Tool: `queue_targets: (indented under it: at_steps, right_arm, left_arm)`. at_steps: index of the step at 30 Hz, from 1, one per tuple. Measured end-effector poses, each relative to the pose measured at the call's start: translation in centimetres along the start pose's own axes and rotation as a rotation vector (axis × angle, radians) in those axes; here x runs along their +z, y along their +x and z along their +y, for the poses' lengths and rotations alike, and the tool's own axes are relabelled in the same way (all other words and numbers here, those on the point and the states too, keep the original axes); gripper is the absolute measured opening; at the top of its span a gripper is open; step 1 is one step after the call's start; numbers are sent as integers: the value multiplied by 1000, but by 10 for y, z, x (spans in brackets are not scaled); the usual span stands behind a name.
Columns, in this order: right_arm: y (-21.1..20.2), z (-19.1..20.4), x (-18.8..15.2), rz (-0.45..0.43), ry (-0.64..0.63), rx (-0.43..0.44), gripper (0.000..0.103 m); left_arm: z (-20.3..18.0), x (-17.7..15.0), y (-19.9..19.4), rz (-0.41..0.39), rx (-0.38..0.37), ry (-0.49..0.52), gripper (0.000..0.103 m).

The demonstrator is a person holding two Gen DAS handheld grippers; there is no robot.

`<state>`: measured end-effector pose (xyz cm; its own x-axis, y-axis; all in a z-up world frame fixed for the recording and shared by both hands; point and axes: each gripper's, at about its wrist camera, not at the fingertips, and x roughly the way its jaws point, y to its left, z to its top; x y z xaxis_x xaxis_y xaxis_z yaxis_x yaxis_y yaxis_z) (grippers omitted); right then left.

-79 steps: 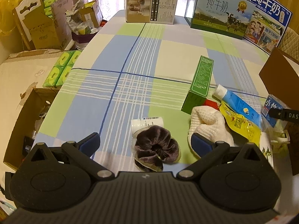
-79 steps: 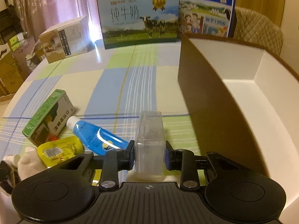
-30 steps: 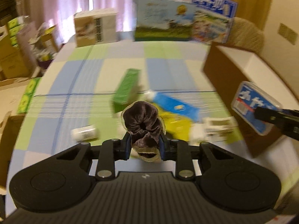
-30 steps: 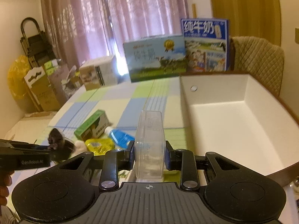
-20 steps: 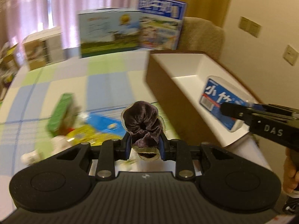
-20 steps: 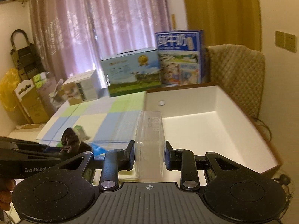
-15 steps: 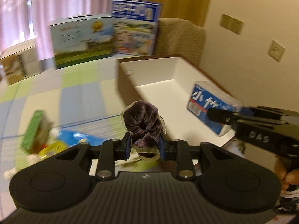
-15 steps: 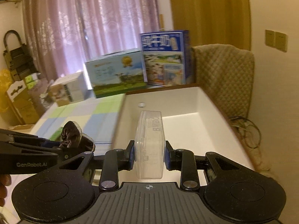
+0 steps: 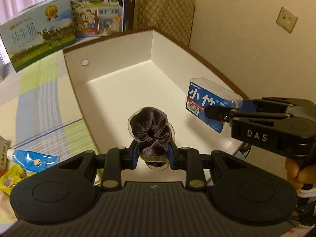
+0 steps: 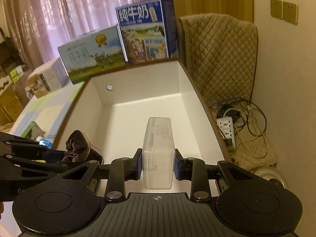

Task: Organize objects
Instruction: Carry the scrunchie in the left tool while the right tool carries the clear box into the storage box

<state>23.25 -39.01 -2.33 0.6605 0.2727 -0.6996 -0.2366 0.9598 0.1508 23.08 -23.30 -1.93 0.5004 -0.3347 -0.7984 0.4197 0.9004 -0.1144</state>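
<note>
- My left gripper (image 9: 152, 154) is clamped on the purple velvet scrunchie (image 9: 150, 127); both blue pads pinch its lower folds, and the bunched ring bulges forward of the fingertips, held in the air above the white floor of the storage box (image 9: 118, 90).
- My right gripper (image 10: 158, 164) is clamped on the clear plastic case (image 10: 159, 152); one pad presses each long side, and the case stands on edge between them, over the box's interior near its right wall.
- In the left wrist view the same case shows its blue printed label (image 9: 207, 106), held above the box's right rim.
- Count: two grippers, each holding one item; one storage box, brown outside and white inside, with one round hole (image 9: 85, 62) in its far wall; two milk cartons (image 10: 92, 57) (image 10: 146, 29) standing behind it.
- On the checked tablecloth (image 9: 41, 98) left of the box I count one blue tube (image 9: 32, 159) and one yellow packet (image 9: 9, 178), touching each other.
- Against one second earlier: both grippers were then over the tablecloth short of the box; now both loads hang over its interior, and the green carton has left the left wrist view. The grips themselves are unchanged.
- One quilted chair (image 10: 219, 55) stands beyond the box.
</note>
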Motion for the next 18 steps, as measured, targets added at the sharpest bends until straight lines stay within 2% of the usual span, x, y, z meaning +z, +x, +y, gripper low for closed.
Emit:
queue_targets:
  at_steps: [5, 14, 16, 18]
  right_arm:
    - [21, -5, 3, 33, -7, -10, 27]
    - [40, -11, 6, 63, 3, -19, 28]
    - [38, -11, 5, 60, -8, -18, 35]
    - [34, -10, 4, 50, -19, -11, 39]
  left_arm:
    - [-6, 7, 23, 41, 13, 4, 26]
    - [-12, 15, 48, 33, 38, 79, 51]
    - [-12, 15, 49, 30, 37, 88, 55]
    - [-12, 14, 49, 20, 26, 95, 66]
